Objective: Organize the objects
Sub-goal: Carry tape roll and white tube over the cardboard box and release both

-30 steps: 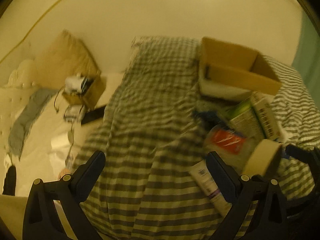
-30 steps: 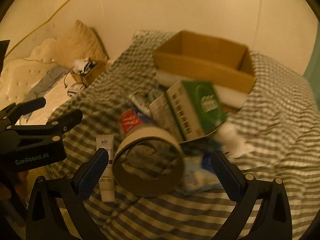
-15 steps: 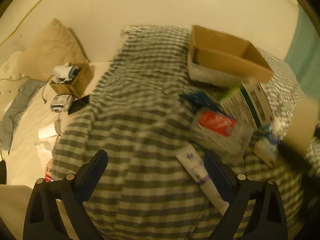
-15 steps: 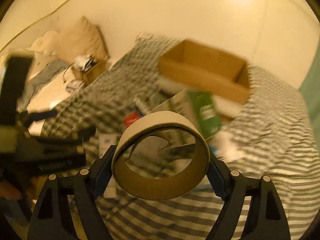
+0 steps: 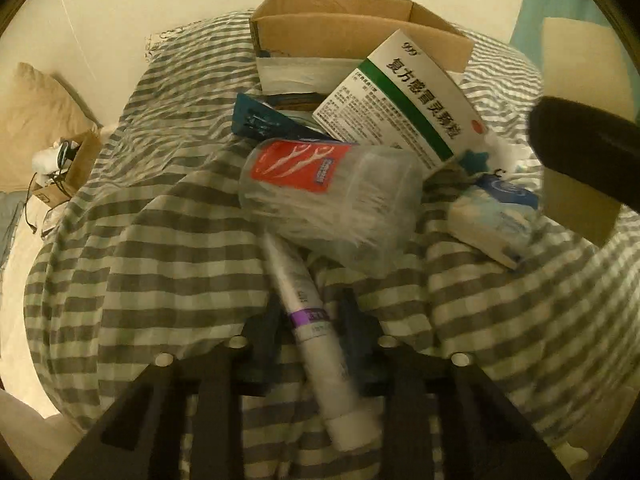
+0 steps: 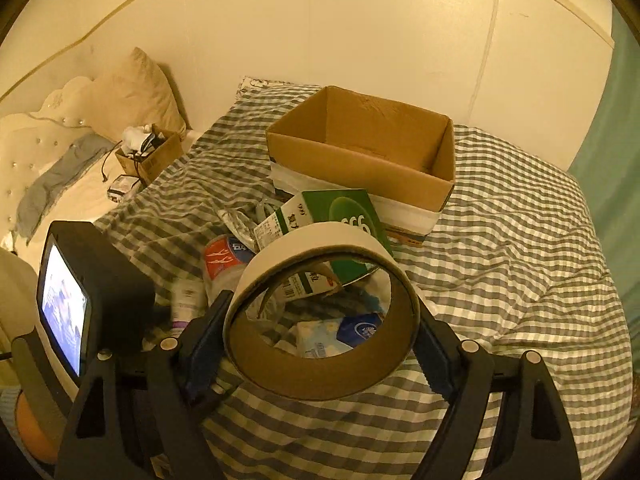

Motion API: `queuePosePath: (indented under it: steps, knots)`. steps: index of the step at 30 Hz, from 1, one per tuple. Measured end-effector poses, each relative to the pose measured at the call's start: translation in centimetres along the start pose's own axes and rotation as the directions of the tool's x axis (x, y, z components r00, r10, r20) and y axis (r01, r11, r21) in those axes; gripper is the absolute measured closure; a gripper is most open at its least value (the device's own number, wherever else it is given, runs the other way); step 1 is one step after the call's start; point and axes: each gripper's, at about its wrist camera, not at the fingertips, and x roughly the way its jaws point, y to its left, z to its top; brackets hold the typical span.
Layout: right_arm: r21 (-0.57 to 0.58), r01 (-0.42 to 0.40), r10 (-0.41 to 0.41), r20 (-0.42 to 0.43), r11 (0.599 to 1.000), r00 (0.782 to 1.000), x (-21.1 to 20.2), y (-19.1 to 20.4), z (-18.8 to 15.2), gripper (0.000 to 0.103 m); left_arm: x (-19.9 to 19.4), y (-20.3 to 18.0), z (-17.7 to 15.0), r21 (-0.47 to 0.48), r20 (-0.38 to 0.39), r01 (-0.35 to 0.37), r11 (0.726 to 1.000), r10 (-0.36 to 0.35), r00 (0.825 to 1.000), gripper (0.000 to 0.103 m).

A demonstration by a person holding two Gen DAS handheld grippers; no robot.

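Observation:
My right gripper (image 6: 320, 320) is shut on a wide roll of tape (image 6: 320, 376) and holds it above the pile on the bed. The roll shows at the right edge of the left wrist view (image 5: 580, 80). My left gripper (image 5: 310, 320) is shut on a white tube with a purple band (image 5: 312, 320) that lies on the checked blanket. Beyond it are a clear tub of floss picks (image 5: 332, 196), a green and white medicine box (image 5: 404, 96), a tissue pack (image 5: 492, 216) and an open cardboard box (image 6: 360, 148).
The checked blanket (image 6: 520, 240) covers the bed. A smaller cardboard box with cables (image 6: 148, 156) and a pillow (image 6: 136, 88) lie at the left near the headboard. The left gripper's body with a lit screen (image 6: 80, 304) is at the lower left of the right wrist view.
My right gripper closed on the tape roll and lifted it off the pile. My left gripper moved right and forward to the tube and closed on it.

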Motion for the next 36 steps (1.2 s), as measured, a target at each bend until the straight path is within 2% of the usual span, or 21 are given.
queuePosePath:
  steps: [3,6,10,13,15,18,20,24,28,30,32,36]
  knots:
    - [0.005,0.012,-0.012,0.011,1.0,1.0,-0.5,0.0,0.3,0.021,-0.7,0.0,-0.4,0.019,0.012,-0.002,1.0,0.002,1.0,0.087]
    - [0.009,0.014,-0.014,0.04,1.0,0.999,-1.5,0.1,0.6,0.021,-2.1,0.8,-0.4,-0.015,0.032,-0.002,1.0,0.003,0.999,0.087]
    - [0.025,0.026,-0.028,0.107,0.999,0.994,-4.1,-0.6,1.3,0.021,-6.2,1.2,1.3,-0.048,0.149,-0.001,0.999,0.008,0.989,0.087]
    - [0.07,0.02,-0.031,0.154,0.997,0.988,-6.3,-1.9,2.3,0.021,-10.1,0.7,3.9,-0.042,0.252,0.009,0.999,0.002,0.968,0.087]
    - [0.107,0.014,-0.032,0.178,0.994,0.983,-7.7,-3.2,3.1,0.021,-12.7,0.3,6.2,-0.034,0.324,0.012,0.999,0.0,0.946,0.087]
    - [0.152,-0.014,-0.017,0.202,0.988,0.979,-9.6,-5.1,4.4,0.021,-15.2,-0.4,10.0,-0.016,0.376,0.048,0.999,-0.038,0.926,0.087]
    - [0.156,-0.012,-0.021,0.208,0.988,0.978,-10.6,-6.2,5.6,0.021,-16.3,-1.4,12.1,0.01,0.397,0.046,0.999,-0.046,0.917,0.087]
    - [0.122,0.019,-0.045,0.213,0.992,0.976,-11.9,-7.6,8.2,0.021,-17.9,-2.6,15.8,0.05,0.469,0.02,0.999,-0.041,0.882,0.087]
    - [0.079,0.031,-0.047,0.206,0.996,0.977,-11.6,-8.4,11.5,0.021,-17.6,-2.8,19.8,0.076,0.52,-0.025,0.997,-0.018,0.854,0.087]
    - [0.063,0.03,-0.042,0.2,0.998,0.979,-10.8,-8.7,13.4,0.021,-16.4,-2.2,22.0,0.063,0.517,-0.039,0.997,0.001,0.856,0.087]
    - [0.054,0.033,-0.043,0.197,0.998,0.979,-9.7,-8.9,14.9,0.021,-14.8,-1.1,24.0,0.035,0.499,-0.002,0.999,-0.016,0.867,0.087]
    - [0.047,0.027,-0.035,0.18,0.999,0.983,-5.8,-10.1,17.6,0.021,-10.3,-0.1,26.5,0.004,0.46,-0.022,1.0,0.018,0.888,0.087]
